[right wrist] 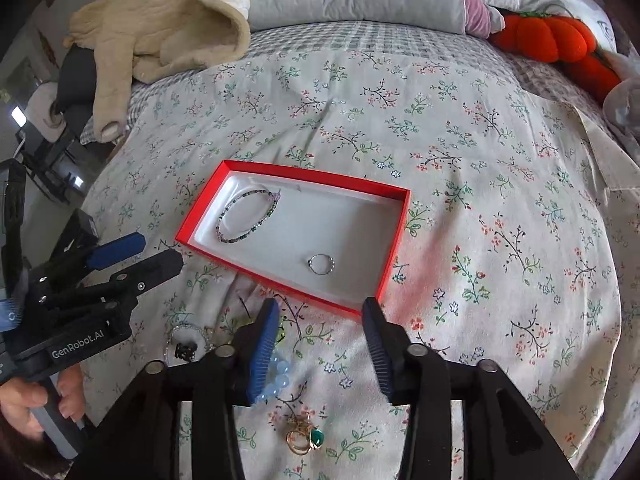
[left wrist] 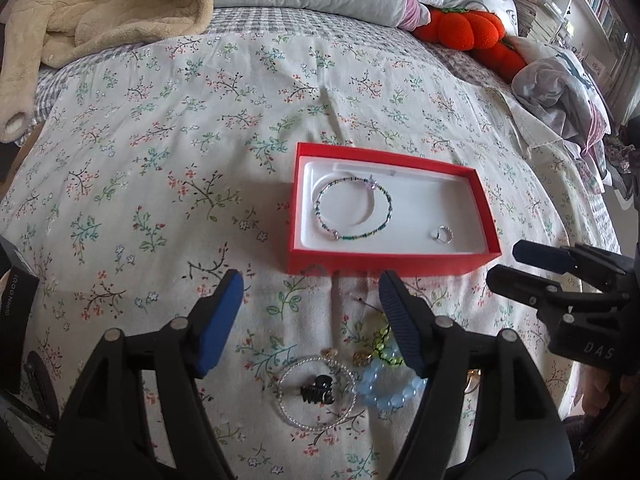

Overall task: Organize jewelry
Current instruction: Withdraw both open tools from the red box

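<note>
left fingers (left wrist: pixel 310 300): spread wide, empty, straddling silver bangle (left wrist: pixel 316 394)
right fingers (right wrist: pixel 320 320): parted, empty
red box (left wrist: pixel 394 258): just ahead, reachable drop-off

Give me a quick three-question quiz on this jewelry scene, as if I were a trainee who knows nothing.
1. True or false: the red box already holds a beaded bracelet and a silver ring.
2. Which item lies inside the silver bangle on the bedspread? A) black hair clip B) green-stone ring C) blue bead bracelet
3. Fill in: both the left gripper and the right gripper are ____ and hold nothing.

Key:
1. True.
2. A, the black hair clip; the blue bead bracelet lies beside the bangle, and the green-stone ring lies apart, near the right gripper.
3. Open.
</note>
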### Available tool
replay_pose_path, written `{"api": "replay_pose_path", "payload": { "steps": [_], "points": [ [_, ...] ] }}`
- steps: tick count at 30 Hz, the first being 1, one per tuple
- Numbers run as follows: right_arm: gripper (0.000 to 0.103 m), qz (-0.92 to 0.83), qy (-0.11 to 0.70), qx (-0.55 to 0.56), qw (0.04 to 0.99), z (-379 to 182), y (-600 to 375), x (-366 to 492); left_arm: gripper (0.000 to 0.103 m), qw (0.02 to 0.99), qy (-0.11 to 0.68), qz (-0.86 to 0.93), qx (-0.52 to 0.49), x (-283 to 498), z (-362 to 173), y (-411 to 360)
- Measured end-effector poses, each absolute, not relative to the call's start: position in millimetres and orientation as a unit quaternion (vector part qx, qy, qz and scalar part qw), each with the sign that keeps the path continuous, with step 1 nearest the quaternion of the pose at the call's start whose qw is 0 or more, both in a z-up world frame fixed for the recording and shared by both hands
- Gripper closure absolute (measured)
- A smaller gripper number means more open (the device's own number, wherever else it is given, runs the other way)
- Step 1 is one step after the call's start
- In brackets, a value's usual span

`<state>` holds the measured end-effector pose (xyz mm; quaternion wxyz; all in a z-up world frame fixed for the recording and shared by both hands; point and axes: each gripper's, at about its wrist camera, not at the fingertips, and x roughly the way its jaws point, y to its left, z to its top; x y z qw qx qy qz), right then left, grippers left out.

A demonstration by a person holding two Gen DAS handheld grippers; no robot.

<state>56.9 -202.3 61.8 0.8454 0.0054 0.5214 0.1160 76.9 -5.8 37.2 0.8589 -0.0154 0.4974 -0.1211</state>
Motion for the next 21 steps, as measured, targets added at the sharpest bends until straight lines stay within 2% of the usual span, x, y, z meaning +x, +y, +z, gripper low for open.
{"api": "replay_pose_path", "payload": {
  "steps": [6, 18, 20, 21],
  "points": [
    [0.046, 0.1, 0.535, -0.005, 0.839, 54.5, -202.1, 39.7, 0.024, 0.846, 0.522, -0.106, 0.012, 59.7, 25.4, 2.6],
    [0.043, 0.08, 0.577, -0.04, 0.812, 26.5, -192.2, 18.4, 0.024, 0.804, 0.583, -0.117, 0.0, 36.5, -1.1, 13.6],
    [0.043, 0.077, 0.578, -0.042, 0.811, 25.2, -190.6, 18.0, 0.026, 0.801, 0.586, -0.126, -0.017, 35.6, -0.2, 14.0],
    [0.043, 0.076, 0.578, -0.042, 0.811, 24.7, -190.0, 18.1, 0.031, 0.799, 0.587, -0.132, -0.024, 35.4, 0.3, 13.4]
  ]
}}
